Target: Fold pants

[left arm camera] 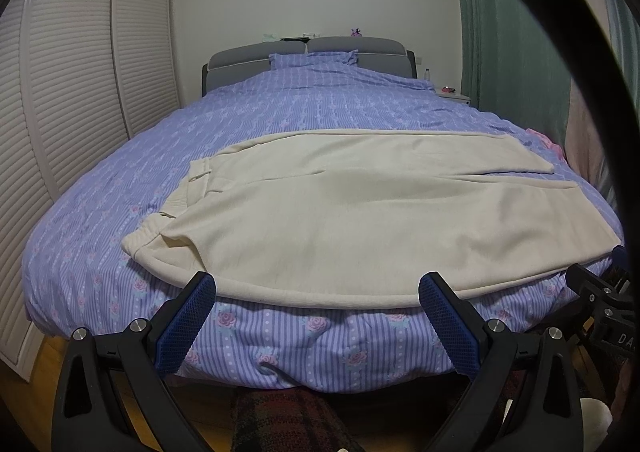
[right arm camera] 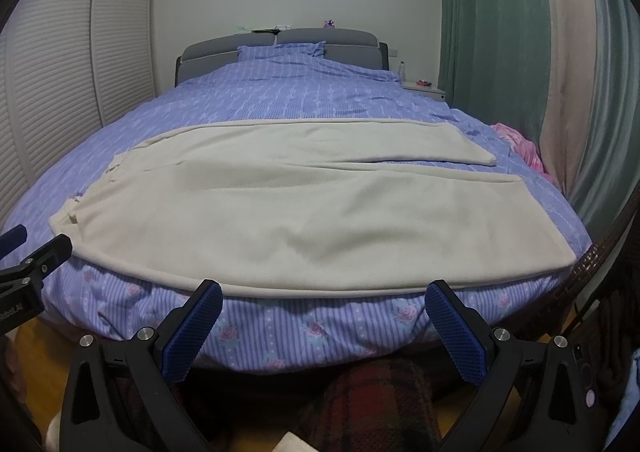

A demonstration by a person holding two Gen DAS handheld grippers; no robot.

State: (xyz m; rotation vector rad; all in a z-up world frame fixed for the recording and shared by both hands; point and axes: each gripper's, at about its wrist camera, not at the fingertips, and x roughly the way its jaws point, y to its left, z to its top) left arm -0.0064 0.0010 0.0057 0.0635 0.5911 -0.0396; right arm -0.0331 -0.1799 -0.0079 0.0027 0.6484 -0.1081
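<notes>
Cream pants [left arm camera: 360,207] [right arm camera: 312,207] lie spread flat across the foot of the bed, waistband to the left, both legs running to the right. The near leg's long edge follows the bed's front edge. My left gripper [left arm camera: 318,284] is open, its blue-padded fingers just short of that edge, toward the waist half. My right gripper [right arm camera: 323,292] is open too, fingers at the same edge, toward the leg half. Nothing is held. The left gripper's body shows at the left of the right wrist view [right arm camera: 32,264]; the right gripper's body shows at the right of the left wrist view [left arm camera: 604,300].
The bed [left arm camera: 320,111] has a purple striped floral cover and a grey headboard [left arm camera: 304,51]. Louvred wardrobe doors [left arm camera: 80,71] stand left, green and pink curtains [right arm camera: 520,51] right. A pink cloth [right arm camera: 520,145] lies at the bed's right side. A plaid rug [right arm camera: 376,404] lies on the wooden floor below.
</notes>
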